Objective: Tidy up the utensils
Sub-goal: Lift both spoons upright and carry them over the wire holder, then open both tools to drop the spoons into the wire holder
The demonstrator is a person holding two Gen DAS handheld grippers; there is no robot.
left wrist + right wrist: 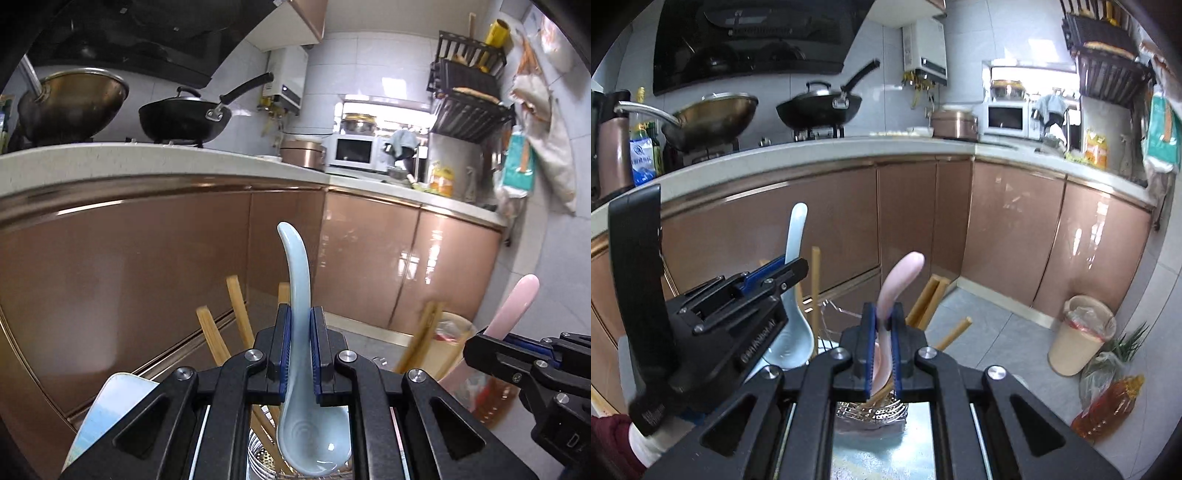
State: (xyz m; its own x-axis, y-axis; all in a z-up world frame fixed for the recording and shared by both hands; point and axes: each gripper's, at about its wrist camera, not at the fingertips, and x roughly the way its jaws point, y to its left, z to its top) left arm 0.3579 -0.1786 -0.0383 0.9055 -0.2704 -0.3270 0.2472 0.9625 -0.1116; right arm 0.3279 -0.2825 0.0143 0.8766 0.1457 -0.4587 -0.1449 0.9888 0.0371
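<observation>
While my left tool [299, 350] grips the blue spoon [295, 295] (handle at 12 o'clock), my right tool [882, 343] clamps the pink spoon [899, 280].

The blue spoon [299, 369] and pink spoon [897, 284] look like glossy glazed ceramic. The chopsticks [238, 314] are matt pale wood. The basket [875, 410] is shiny metal wire. Cabinet doors [768, 236] are glossy bronze; both woks [816, 107] are metal.
</observation>
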